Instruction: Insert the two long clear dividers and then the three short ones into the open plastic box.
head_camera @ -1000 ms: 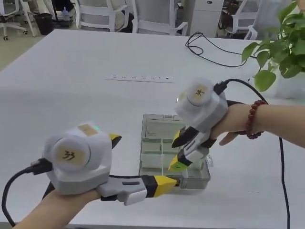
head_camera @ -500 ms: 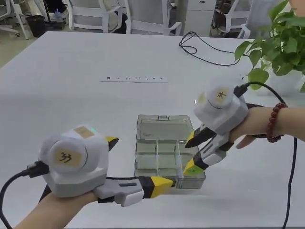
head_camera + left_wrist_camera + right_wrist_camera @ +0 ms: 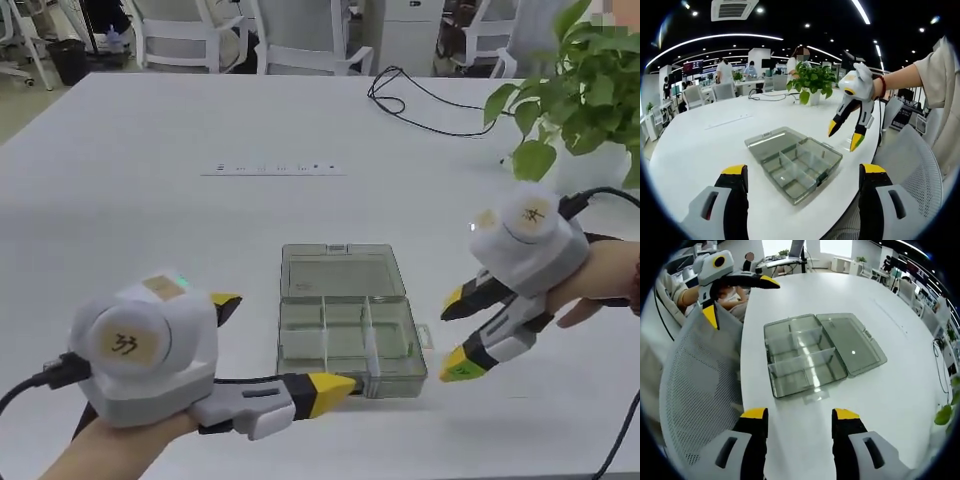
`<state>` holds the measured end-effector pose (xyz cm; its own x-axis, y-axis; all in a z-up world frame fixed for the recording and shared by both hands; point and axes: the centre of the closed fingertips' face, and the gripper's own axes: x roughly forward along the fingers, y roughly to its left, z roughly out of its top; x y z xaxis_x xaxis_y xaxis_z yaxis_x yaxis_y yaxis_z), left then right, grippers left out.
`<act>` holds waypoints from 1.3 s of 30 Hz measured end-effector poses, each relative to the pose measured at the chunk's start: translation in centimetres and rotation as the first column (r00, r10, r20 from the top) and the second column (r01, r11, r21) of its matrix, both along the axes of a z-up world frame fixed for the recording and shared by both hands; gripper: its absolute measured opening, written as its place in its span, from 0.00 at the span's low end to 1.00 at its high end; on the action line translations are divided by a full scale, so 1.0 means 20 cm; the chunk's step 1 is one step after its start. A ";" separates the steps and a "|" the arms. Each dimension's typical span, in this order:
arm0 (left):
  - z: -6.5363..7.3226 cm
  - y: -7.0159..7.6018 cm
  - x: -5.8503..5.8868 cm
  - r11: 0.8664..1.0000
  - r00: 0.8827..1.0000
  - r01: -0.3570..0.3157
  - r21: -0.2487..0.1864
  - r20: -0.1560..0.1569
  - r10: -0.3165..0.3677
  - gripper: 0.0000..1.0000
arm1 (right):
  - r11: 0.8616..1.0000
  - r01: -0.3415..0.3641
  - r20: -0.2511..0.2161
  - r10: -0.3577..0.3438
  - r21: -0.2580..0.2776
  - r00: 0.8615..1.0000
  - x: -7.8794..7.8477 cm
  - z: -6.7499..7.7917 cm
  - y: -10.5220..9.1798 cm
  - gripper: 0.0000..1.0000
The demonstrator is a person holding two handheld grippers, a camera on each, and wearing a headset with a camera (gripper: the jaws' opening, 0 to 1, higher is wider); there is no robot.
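Observation:
The clear plastic box [image 3: 345, 345] lies open on the white table, its lid [image 3: 340, 270] flat behind it. Clear dividers [image 3: 368, 335] stand inside and split it into compartments, as the right gripper view [image 3: 805, 360] and the left gripper view [image 3: 795, 162] also show. My left gripper [image 3: 280, 343] is open at the box's front left, one tip by its front edge, holding nothing. My right gripper [image 3: 456, 333] hovers open and empty just right of the box. Each gripper view shows the other gripper: the right one [image 3: 844, 137] and the left one [image 3: 740, 301].
A small clear piece [image 3: 423, 337] lies on the table against the box's right side. A potted plant [image 3: 570, 100] stands at the back right beside a black cable [image 3: 420, 100]. A white strip [image 3: 272, 169] lies mid-table. Chairs line the far edge.
My right gripper has moved from over the box's right compartments out to the right of it, still open. The left gripper has stayed at the front left.

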<state>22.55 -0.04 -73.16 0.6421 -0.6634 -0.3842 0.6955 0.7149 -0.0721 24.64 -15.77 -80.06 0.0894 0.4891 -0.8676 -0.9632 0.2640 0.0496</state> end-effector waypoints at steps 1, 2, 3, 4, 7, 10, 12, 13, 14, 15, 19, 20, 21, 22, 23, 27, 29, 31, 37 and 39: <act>0.00 0.00 0.00 1.000 1.000 -0.001 0.002 0.000 0.001 0.94 | 1.000 0.004 0.000 -0.004 -0.009 1.000 0.00 -0.01 -0.03 0.52; 0.00 0.00 0.00 1.000 1.000 -0.002 0.002 -0.001 0.002 0.94 | 1.000 0.002 0.002 -0.002 -0.014 1.000 0.00 -0.02 -0.05 0.52; 0.00 0.00 0.00 1.000 1.000 -0.004 0.004 -0.001 0.004 0.93 | 1.000 0.002 0.003 -0.002 -0.017 1.000 0.00 -0.03 -0.07 0.52; 0.00 0.01 0.00 1.000 1.000 -0.005 0.005 -0.001 0.005 0.93 | 1.000 0.004 0.002 -0.004 -0.019 1.000 -0.01 -0.03 -0.08 0.52; 0.00 0.01 0.00 1.000 1.000 -0.010 0.005 -0.002 0.010 0.93 | 0.999 0.010 0.003 -0.009 -0.031 1.000 -0.01 -0.07 -0.15 0.53; 0.00 0.01 0.00 1.000 1.000 -0.015 0.011 -0.002 0.015 0.93 | 0.999 0.010 0.006 -0.010 -0.044 1.000 -0.01 -0.09 -0.19 0.53; 0.00 0.02 0.00 1.000 1.000 -0.025 0.007 -0.002 0.025 0.92 | 0.999 0.009 0.000 -0.009 -0.052 1.000 -0.02 -0.11 -0.22 0.52; 0.00 0.02 0.00 1.000 1.000 -0.027 0.004 -0.002 0.027 0.92 | 0.998 0.008 0.001 -0.008 -0.059 1.000 -0.02 -0.12 -0.23 0.52; 0.00 0.02 0.00 1.000 1.000 -0.029 0.002 -0.002 0.029 0.92 | 0.997 -0.007 0.006 0.007 -0.083 1.000 -0.02 -0.14 -0.26 0.52; 0.00 0.02 0.00 1.000 1.000 -0.031 0.003 0.000 0.031 0.92 | 0.996 -0.010 0.009 0.011 -0.093 1.000 -0.02 -0.15 -0.28 0.52; 0.00 0.02 0.01 0.999 0.999 -0.036 0.014 0.000 0.036 0.92 | 0.993 -0.014 0.010 0.015 -0.115 1.000 -0.01 -0.19 -0.32 0.50; 0.00 0.02 0.01 0.999 0.999 -0.037 0.014 -0.001 0.037 0.92 | 0.993 -0.014 0.009 0.016 -0.120 1.000 -0.01 -0.20 -0.34 0.50; 0.00 0.03 0.01 0.999 0.999 -0.042 0.015 -0.003 0.042 0.91 | 0.992 -0.018 0.008 0.019 -0.123 1.000 -0.01 -0.20 -0.34 0.50; 0.00 0.03 0.01 0.999 0.999 -0.043 0.015 -0.004 0.043 0.91 | 0.991 -0.022 0.006 0.023 -0.130 1.000 -0.01 -0.21 -0.35 0.50; 0.00 0.03 0.00 0.999 0.999 -0.044 0.015 -0.005 0.044 0.91 | 0.990 -0.027 0.007 0.028 -0.136 1.000 -0.01 -0.22 -0.36 0.49; -0.01 0.03 0.00 0.998 0.999 -0.050 0.022 -0.008 0.051 0.90 | 0.987 -0.042 0.008 0.043 -0.158 0.999 -0.01 -0.24 -0.40 0.48; -0.01 0.04 0.00 0.998 0.998 -0.053 0.019 -0.012 0.054 0.89 | 0.985 -0.053 0.005 0.054 -0.164 0.999 -0.01 -0.24 -0.41 0.47; -0.01 0.04 0.00 0.998 0.998 -0.057 0.022 -0.012 0.057 0.89 | 0.980 -0.074 0.005 0.076 -0.184 0.997 -0.01 -0.25 -0.43 0.47; -0.02 0.05 0.01 0.998 0.998 -0.065 0.026 -0.019 0.065 0.88 | 0.972 -0.102 0.012 0.107 -0.211 0.994 0.00 -0.27 -0.46 0.44; -0.02 0.05 0.00 0.998 0.998 -0.063 0.027 -0.022 0.064 0.87 | 0.968 -0.119 0.019 0.127 -0.222 0.992 0.00 -0.27 -0.47 0.44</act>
<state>22.60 0.88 -73.66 0.6734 -0.6112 -0.4159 0.6472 0.7593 -0.0680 24.67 -25.10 -85.49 0.0704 0.2951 -0.9529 -0.9891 0.1442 -0.0284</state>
